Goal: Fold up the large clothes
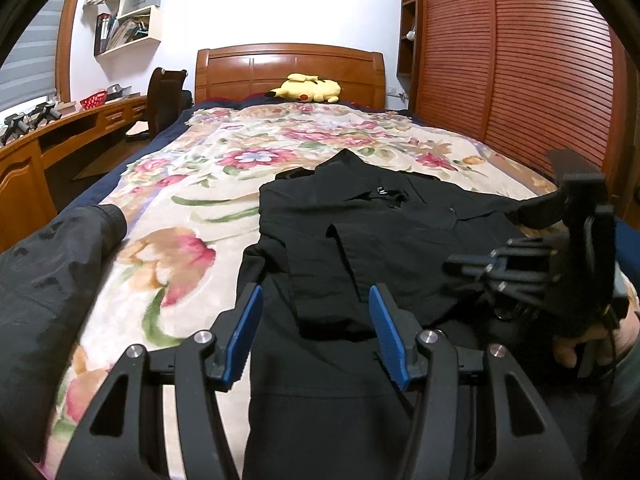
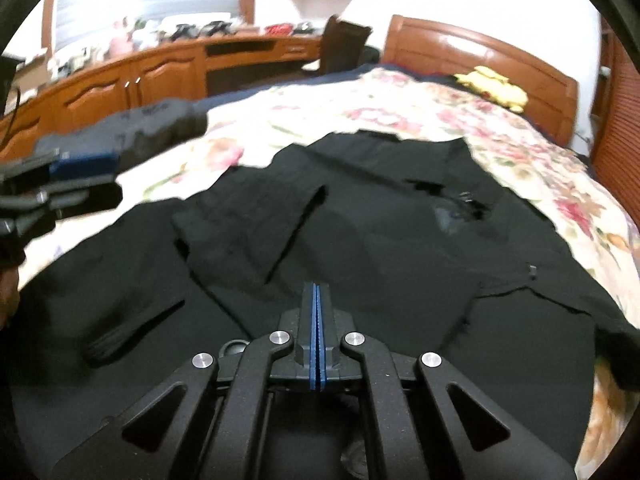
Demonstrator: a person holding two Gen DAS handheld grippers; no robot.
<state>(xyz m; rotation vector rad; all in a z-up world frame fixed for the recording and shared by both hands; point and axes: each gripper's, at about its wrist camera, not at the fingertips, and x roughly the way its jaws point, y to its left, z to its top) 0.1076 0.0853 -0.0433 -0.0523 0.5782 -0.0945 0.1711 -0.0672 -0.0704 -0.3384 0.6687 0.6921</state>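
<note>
A black coat (image 1: 360,240) is lying spread across the flowered blanket (image 1: 192,184) of a bed, filling the centre of both views.

The left gripper (image 1: 316,332) is hovering over the coat's near edge with its fingers (image 1: 246,332) released; the right gripper (image 2: 317,336) is showing its fingers clenched on nothing. The left view is taking in a slatted wardrobe (image 1: 520,72) at upper right and a second dark garment (image 1: 52,272) at left; the right view is showing more of the wooden counter (image 2: 132,76) at upper left. A yellow plush toy (image 1: 308,88) is resting by the headboard (image 1: 288,64).
</note>
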